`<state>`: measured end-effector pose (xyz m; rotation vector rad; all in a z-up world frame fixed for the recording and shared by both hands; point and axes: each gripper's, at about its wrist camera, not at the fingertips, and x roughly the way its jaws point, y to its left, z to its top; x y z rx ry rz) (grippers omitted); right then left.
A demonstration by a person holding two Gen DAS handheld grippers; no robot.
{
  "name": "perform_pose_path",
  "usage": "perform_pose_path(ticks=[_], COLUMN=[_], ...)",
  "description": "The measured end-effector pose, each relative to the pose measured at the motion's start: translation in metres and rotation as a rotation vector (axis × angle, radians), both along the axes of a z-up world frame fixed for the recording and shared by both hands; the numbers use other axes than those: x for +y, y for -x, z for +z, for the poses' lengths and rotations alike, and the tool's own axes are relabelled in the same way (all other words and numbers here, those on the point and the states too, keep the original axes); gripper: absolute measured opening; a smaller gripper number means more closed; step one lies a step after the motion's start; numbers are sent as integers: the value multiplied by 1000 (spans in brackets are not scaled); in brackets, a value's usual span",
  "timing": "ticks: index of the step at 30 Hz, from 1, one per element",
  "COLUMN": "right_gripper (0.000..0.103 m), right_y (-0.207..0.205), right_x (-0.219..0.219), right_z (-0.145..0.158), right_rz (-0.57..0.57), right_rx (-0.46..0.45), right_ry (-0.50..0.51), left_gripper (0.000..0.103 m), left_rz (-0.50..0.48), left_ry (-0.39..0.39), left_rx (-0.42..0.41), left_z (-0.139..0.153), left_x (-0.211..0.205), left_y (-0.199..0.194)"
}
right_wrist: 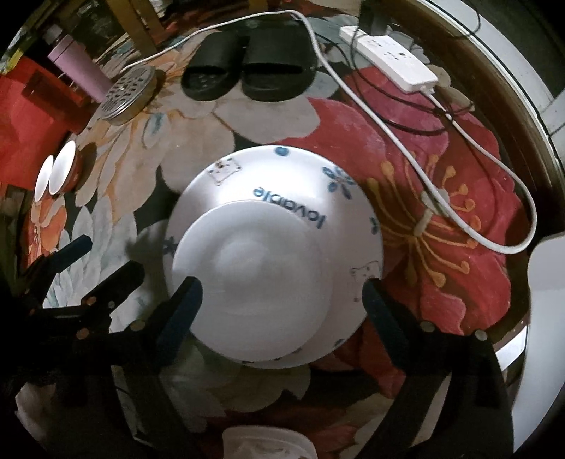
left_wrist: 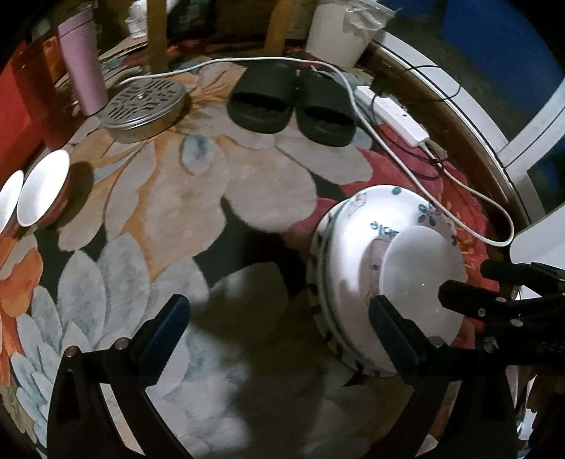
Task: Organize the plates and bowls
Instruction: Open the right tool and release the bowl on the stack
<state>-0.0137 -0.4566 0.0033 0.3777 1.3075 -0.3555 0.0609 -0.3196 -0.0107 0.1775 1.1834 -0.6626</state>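
Observation:
A stack of upturned white bowls and plates with blue flower prints point(right_wrist: 282, 226) lies on the floral rug; it also shows at the right of the left wrist view point(left_wrist: 385, 275). A smaller plain white dish point(right_wrist: 254, 282) lies on top. My right gripper point(right_wrist: 282, 296) is open, its fingers on either side of the top dish. My left gripper point(left_wrist: 279, 325) is open and empty over the rug just left of the stack. Two red bowls with white insides point(left_wrist: 39, 194) stand tilted at the far left.
A perforated metal tray point(left_wrist: 144, 102) and a pink tumbler point(left_wrist: 81, 60) stand at the back left. Black slippers point(left_wrist: 293, 102) lie at the back centre. A white power strip point(left_wrist: 392, 113) and its cable point(left_wrist: 469, 194) run along the right. A white bucket point(left_wrist: 339, 31) stands behind.

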Motion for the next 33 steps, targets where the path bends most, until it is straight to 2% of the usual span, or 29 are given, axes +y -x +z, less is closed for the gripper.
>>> perform_pose_path(ticks=[33], right_gripper=[93], right_y=[-24], right_x=[49], right_z=[-1], right_rz=[63], right_rx=[-11], right_ry=[26], left_gripper=[101], left_rz=[133], left_ry=[-19], left_rx=[-11], left_z=[-1], left_x=[84], left_y=[-21])
